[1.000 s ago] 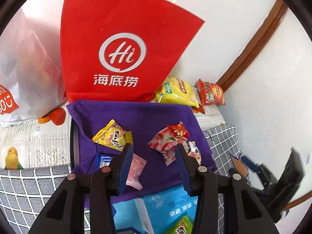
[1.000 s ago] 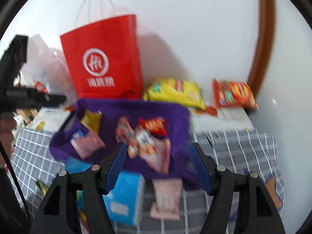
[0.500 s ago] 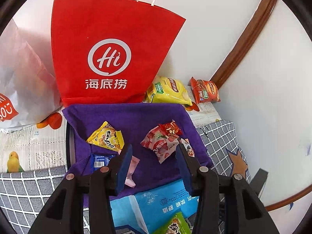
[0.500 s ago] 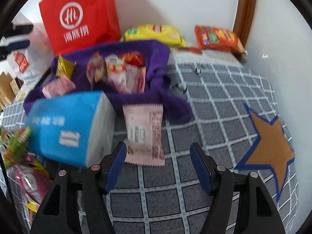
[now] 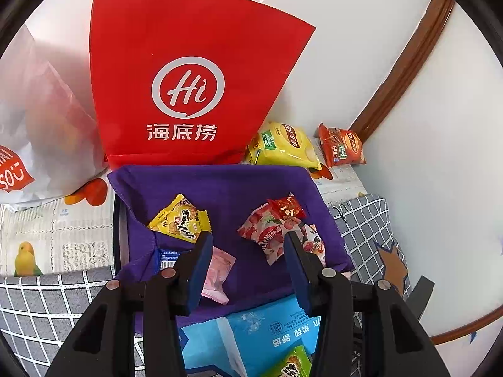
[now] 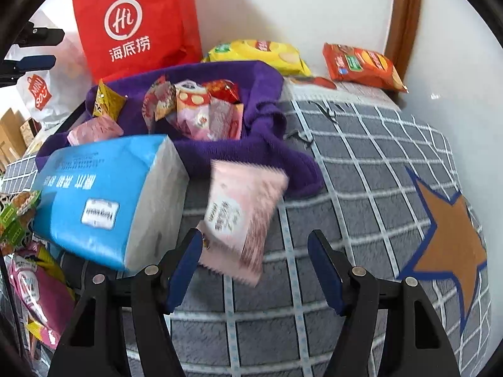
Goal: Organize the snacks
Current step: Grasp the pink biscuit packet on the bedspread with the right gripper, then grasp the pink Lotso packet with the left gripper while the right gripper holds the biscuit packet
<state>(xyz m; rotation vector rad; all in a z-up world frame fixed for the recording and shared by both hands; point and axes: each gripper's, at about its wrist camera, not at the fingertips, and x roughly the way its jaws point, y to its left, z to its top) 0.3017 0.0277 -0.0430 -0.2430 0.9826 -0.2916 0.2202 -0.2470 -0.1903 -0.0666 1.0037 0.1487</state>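
Note:
A purple cloth-lined container [image 5: 226, 185] holds several small snack packets: a yellow one [image 5: 179, 220], red-and-white ones [image 5: 276, 229] and a pink one [image 5: 218, 270]. My left gripper [image 5: 246, 248] hovers open and empty above its near side. In the right wrist view the same container [image 6: 264, 78] sits beyond a loose pink packet [image 6: 242, 210] lying on the checked cloth. My right gripper [image 6: 254, 248] is open and empty, low over the near end of that pink packet.
A blue tissue pack [image 6: 103, 194] lies just left of the pink packet. More snack packets [image 6: 28, 270] lie at far left. A red paper bag [image 5: 188, 88], a yellow chip bag [image 6: 264, 53] and an orange chip bag [image 6: 361, 62] stand by the wall.
My right gripper has dropped down and moved in close to the loose pink packet. My left gripper has stayed open over the container, almost still.

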